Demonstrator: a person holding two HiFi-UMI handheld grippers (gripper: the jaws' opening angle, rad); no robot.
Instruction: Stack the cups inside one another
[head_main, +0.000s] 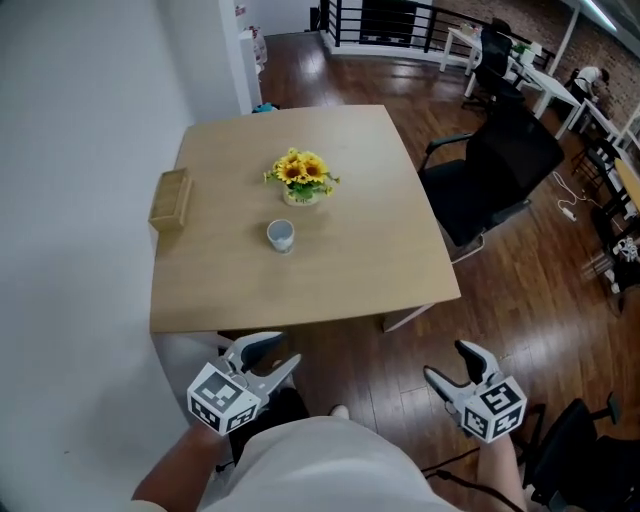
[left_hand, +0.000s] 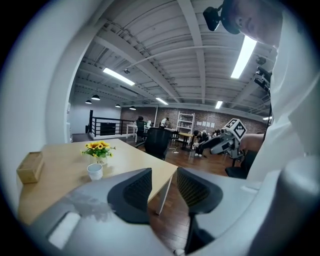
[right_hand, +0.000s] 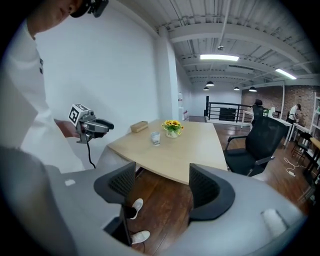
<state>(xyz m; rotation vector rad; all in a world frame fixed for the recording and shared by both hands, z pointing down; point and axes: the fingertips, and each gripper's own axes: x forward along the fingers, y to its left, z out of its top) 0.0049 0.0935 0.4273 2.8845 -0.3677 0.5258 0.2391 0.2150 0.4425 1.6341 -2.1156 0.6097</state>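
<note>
A single white cup (head_main: 281, 235) stands upright near the middle of the light wooden table (head_main: 400, 270), just in front of a small pot of yellow flowers (head_main: 301, 178). Both grippers hang over the floor short of the table's near edge, far from the cup. My left gripper (head_main: 275, 357) is open with nothing between its jaws. My right gripper (head_main: 447, 362) is open and empty too. The left gripper view shows the cup (left_hand: 94, 171) on the left beyond its own gripper (left_hand: 163, 186). In the right gripper view the cup (right_hand: 155, 138) stands ahead of that gripper (right_hand: 161, 182).
A wooden box (head_main: 170, 198) lies at the table's left edge by the white wall (head_main: 70, 200). A black office chair (head_main: 500, 170) stands off the right side. Dark wooden floor (head_main: 380, 365) runs under the grippers. More desks and chairs stand at the back right.
</note>
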